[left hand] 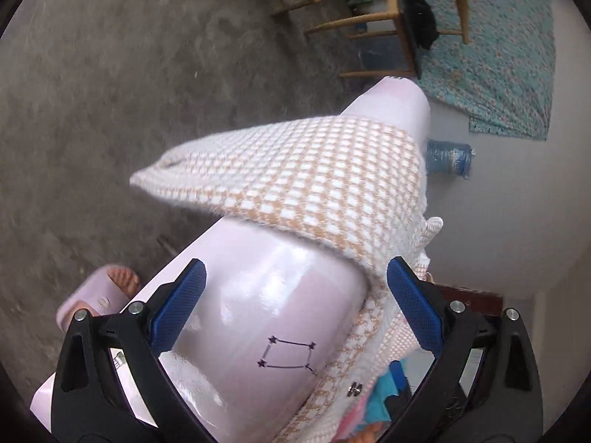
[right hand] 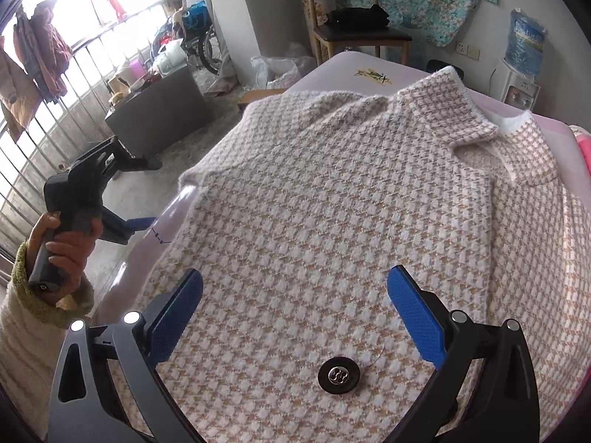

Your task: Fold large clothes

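A checked jacket (right hand: 332, 203) is spread flat on the pink table (right hand: 332, 64), collar toward one o'clock in the right wrist view. The right gripper (right hand: 295, 313) is held spread wide above its button (right hand: 339, 374). The left gripper (left hand: 295, 295) is likewise spread, nothing pinched, at the table's nine o'clock edge.

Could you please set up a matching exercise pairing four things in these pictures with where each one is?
Things:
1. jacket
2. black button
3. water bottle
4. black clothes

Places:
A. on the wooden chair
B. spread on the pink table
C. on top of the dispenser by the wall
D. on the jacket, between the fingers of the right gripper

Pairs: 1-B, 2-D, 3-C, 4-A
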`<action>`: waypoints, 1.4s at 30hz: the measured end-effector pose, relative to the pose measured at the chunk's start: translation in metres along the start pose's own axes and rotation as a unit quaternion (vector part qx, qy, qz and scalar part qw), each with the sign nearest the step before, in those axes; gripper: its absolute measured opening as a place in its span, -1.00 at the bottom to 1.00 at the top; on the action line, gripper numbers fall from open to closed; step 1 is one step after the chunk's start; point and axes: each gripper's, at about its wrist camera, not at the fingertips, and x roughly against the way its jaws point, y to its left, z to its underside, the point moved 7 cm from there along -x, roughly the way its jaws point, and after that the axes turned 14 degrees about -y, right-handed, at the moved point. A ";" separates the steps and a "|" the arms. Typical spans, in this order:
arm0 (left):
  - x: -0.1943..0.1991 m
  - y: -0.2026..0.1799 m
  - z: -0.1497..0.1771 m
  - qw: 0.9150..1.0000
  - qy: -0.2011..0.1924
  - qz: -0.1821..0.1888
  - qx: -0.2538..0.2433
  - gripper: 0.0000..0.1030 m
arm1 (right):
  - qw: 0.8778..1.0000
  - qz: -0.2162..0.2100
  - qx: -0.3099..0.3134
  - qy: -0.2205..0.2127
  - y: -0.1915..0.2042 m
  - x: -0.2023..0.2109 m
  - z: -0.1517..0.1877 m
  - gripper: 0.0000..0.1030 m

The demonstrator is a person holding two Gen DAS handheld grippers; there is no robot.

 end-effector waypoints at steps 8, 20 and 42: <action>-0.077 0.053 -0.002 0.984 0.074 0.059 0.149 0.84 | 0.999 0.027 0.006 0.032 -0.004 -0.026 0.011 0.90; -0.109 0.064 -0.046 0.977 0.055 0.050 0.199 0.07 | 0.998 0.058 0.003 0.014 -0.011 -0.035 -0.007 0.90; 0.055 -0.283 0.148 0.726 -0.236 -0.034 -0.645 -0.84 | 0.984 0.149 -0.066 -0.079 -0.105 0.098 0.009 0.90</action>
